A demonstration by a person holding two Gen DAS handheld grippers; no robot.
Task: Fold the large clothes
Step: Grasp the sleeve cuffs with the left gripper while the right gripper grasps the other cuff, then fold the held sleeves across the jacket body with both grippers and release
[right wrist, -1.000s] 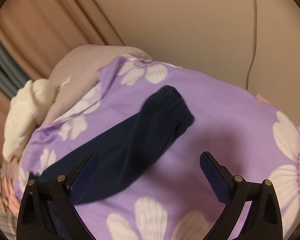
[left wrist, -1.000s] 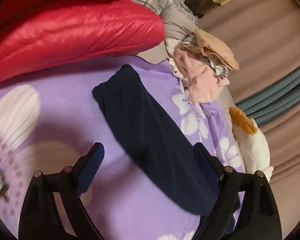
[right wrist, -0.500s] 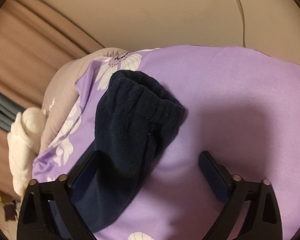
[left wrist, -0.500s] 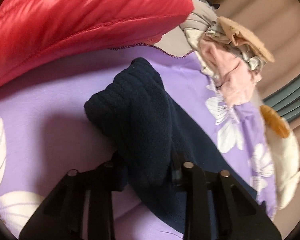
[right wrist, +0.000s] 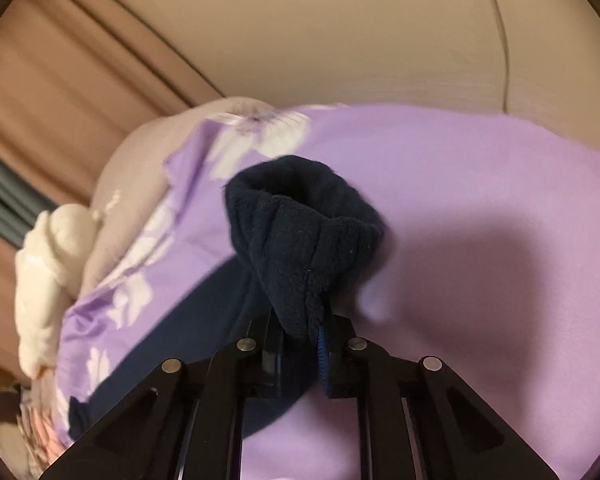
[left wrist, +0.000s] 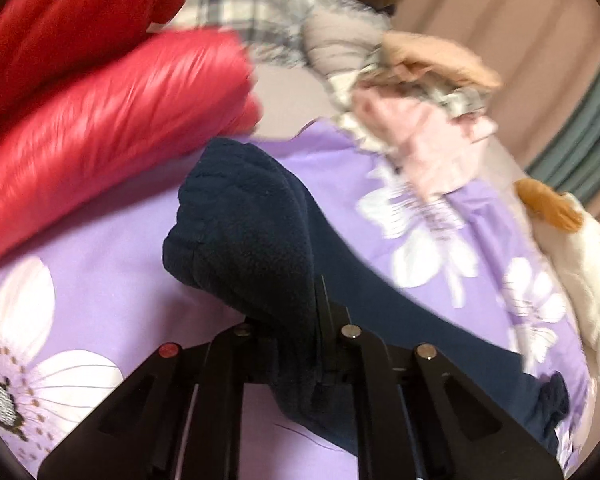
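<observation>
A navy fleece garment point(left wrist: 252, 240) lies across a purple flowered bedsheet point(left wrist: 100, 248). My left gripper point(left wrist: 296, 320) is shut on one cuffed end of it, and the fabric bunches up above the jaws. The rest of the garment trails off to the lower right. In the right wrist view the other cuffed end point(right wrist: 300, 224) stands bunched between the jaws of my right gripper point(right wrist: 300, 332). These jaws are closing, and the pads press on the fleece. The sheet point(right wrist: 480, 200) spreads out to the right of it.
A red puffer jacket point(left wrist: 112, 112) lies at the sheet's far left. A plaid cloth point(left wrist: 260, 12) and a heap of pink and beige clothes point(left wrist: 420, 120) sit beyond. A white plush toy point(left wrist: 580, 272) rests at the bed's edge by the curtain point(right wrist: 60, 80). A plain wall point(right wrist: 340, 40) stands behind.
Both grippers went from wide open to closed on the navy garment's cuffed ends, the left first. The left one then shifted with its end, and the fabric bunched up.
</observation>
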